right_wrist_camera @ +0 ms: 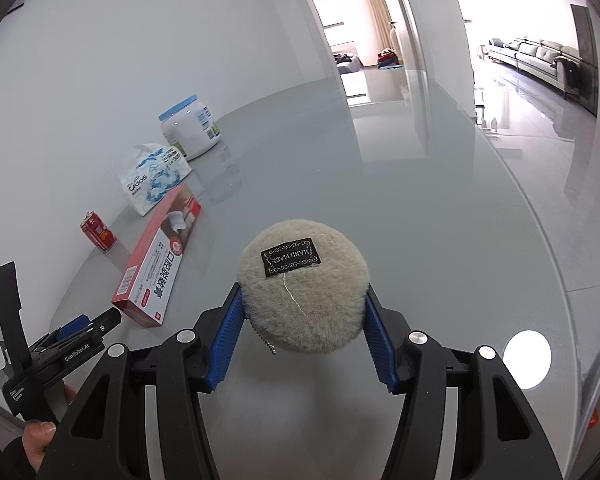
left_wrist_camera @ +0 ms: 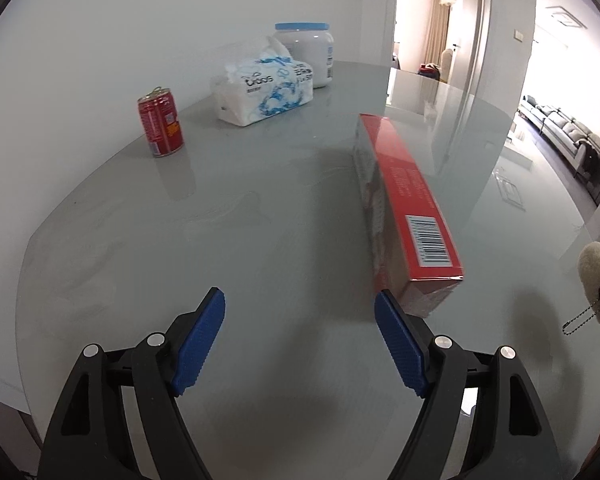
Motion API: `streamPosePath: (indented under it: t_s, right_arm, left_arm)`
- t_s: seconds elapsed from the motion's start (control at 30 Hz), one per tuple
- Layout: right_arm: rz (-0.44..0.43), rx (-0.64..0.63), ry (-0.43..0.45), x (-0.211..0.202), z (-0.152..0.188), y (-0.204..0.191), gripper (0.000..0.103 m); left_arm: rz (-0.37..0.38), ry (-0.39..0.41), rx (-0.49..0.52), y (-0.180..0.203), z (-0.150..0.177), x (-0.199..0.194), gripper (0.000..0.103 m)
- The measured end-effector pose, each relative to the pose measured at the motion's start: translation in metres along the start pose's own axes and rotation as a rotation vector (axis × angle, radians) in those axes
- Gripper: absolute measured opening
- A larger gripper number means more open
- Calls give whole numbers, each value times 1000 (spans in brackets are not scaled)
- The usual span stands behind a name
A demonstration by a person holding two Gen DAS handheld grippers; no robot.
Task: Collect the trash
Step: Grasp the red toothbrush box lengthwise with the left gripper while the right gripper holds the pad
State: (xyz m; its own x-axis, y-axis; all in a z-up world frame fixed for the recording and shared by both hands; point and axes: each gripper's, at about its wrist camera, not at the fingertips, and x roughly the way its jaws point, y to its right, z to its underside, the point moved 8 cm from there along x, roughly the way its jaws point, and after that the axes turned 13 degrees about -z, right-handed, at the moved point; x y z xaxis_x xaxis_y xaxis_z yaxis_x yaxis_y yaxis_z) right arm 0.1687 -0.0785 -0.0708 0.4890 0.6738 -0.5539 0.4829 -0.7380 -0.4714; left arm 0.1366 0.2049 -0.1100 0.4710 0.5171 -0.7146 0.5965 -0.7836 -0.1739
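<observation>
Right wrist view is showing the right hand-held gripper [right_wrist_camera: 304,320] clamping a round fuzzy pouch [right_wrist_camera: 303,294] between its blue pads, jaws about half spread, the pouch's ball chain [right_wrist_camera: 269,349] dangling just over the grey table [right_wrist_camera: 440,240]. Left wrist view is showing the left hand-held gripper [left_wrist_camera: 300,336] standing wide apart and holding nothing, with the near end of the red box [left_wrist_camera: 408,208] sitting just beyond its right pad (whether they are touching I cannot tell). Farther back, near the wall, the red can [left_wrist_camera: 161,126] is standing upright, its tab lifted, well apart from the box; behind it are lying the tissue pack [left_wrist_camera: 264,90] and, just beside that, the white jar [left_wrist_camera: 310,54] with its blue lid.

Judging by this, one item is already being carried on the right, and the left side is lining up for a second pickup. Box or can looks likeliest as trash. For the box, the open jaws need shifting right to straddle its narrow width before squeezing; no bin is showing in either view.
</observation>
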Motion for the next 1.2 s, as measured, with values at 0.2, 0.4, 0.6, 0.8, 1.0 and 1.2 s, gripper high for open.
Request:
streamPosePath:
  t_s: [0.2, 0.4, 0.6, 0.8, 1.0, 1.2]
  right_arm:
    - [-19, -12, -17, 14, -2, -8, 55]
    - [-25, 3, -13, 16, -4, -2, 55]
    - [-27, 33, 3, 15, -5, 9, 55]
    - [-30, 31, 0, 16, -4, 10, 55]
    - [-40, 34, -6, 18, -3, 10, 55]
    - [-42, 30, -11, 19, -1, 9, 55]
  left_arm:
    - [14, 13, -8, -13, -6, -8, 76]
    - [74, 44, -5, 6, -25, -24, 76]
    - [113, 61, 43, 46, -42, -22, 77]
    - [126, 41, 97, 77, -57, -9, 78]
    - [118, -25, 107, 88, -62, 15, 78]
    - [99, -81, 119, 89, -61, 32, 77]
